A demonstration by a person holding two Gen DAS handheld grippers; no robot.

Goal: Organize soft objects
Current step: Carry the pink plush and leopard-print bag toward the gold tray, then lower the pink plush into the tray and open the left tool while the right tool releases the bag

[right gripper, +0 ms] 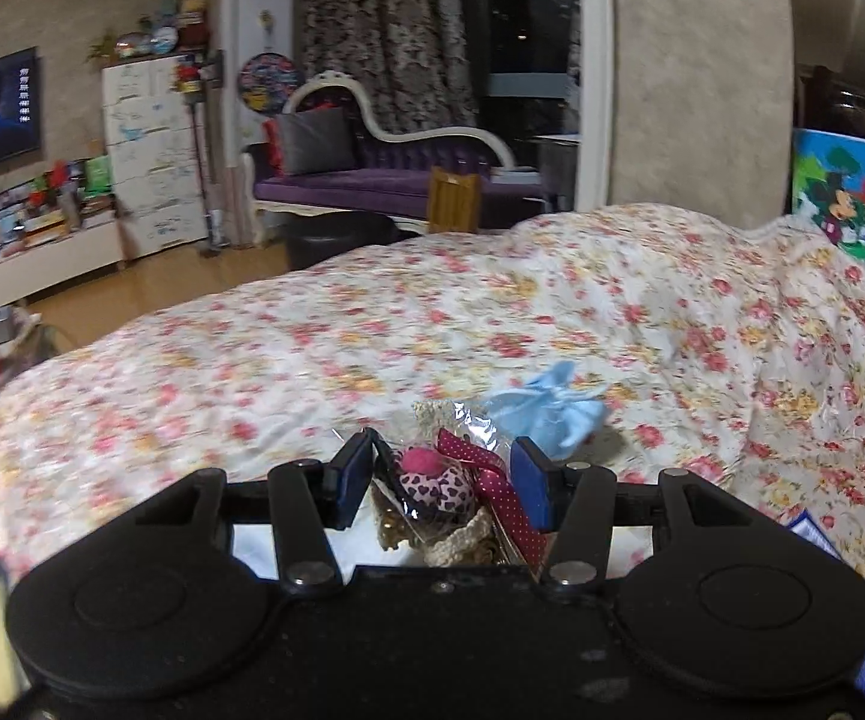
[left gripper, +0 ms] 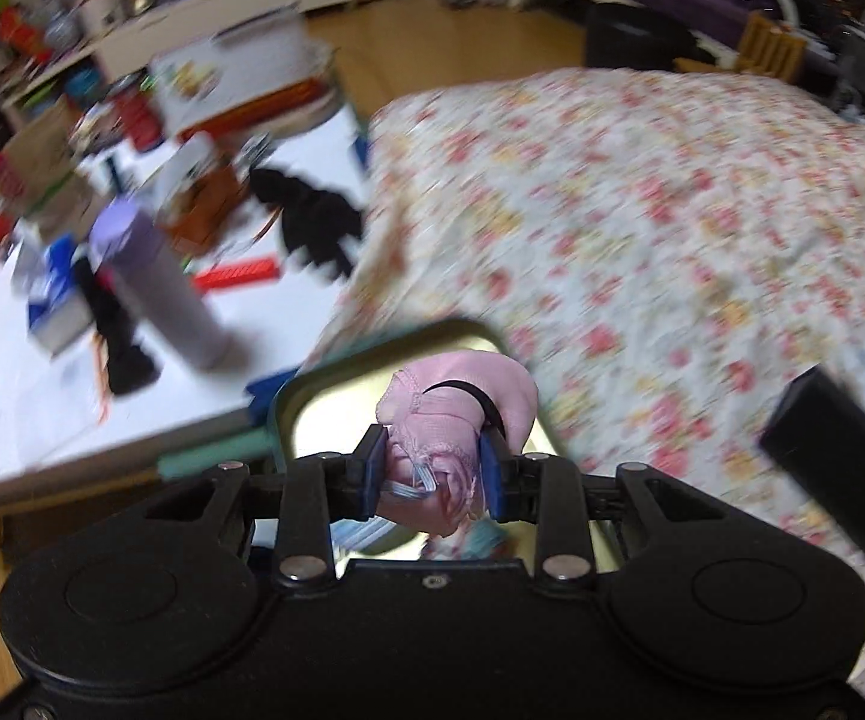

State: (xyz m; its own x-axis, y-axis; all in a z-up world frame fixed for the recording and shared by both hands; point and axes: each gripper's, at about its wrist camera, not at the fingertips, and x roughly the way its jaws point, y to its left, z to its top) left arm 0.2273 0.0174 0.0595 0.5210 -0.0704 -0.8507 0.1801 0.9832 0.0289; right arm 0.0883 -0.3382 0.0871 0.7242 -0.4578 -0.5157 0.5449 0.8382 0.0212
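1. Left gripper (left gripper: 433,474): its blue pads are closed on a pink cloth bundle (left gripper: 462,408), which is pinched between them and bulges out ahead of the fingertips.
2. A black band (left gripper: 473,397) is wrapped around the bundle, and a pale blue strap (left gripper: 411,480) hangs from it between the pads.
3. Under the held bundle a tin (left gripper: 384,354) with a green rim is seen; the bundle is held over its opening, and whether the two touch cannot be told.
4. Beyond the tin the floral bedspread (left gripper: 672,228) is spread; to the left of the tin a white table (left gripper: 306,180) is crowded with things.
5. On that table a purple bottle (left gripper: 156,282) is seen tilted, with black cloth (left gripper: 312,222) lying behind it, nearer the bedspread. The left view is blurred, so smaller items are not made out.
6. A black box (left gripper: 834,468) is seen on the bedspread, to the right of the tin.
7. Right gripper (right gripper: 445,483): its pads are set moderately apart around a wrapped pincushion (right gripper: 435,486). Whether the pads press on the wrapper cannot be told.
8. The pincushion is leopard-print pink with a pink ball on top; a dotted red ribbon (right gripper: 492,480) and cream lace (right gripper: 456,543) are bundled with it in clear film.
9. Just beyond the pincushion a light blue cloth (right gripper: 552,414) lies crumpled on the bedspread (right gripper: 372,330).
10. At the far side of the bedspread a purple sofa (right gripper: 384,174) is seen.
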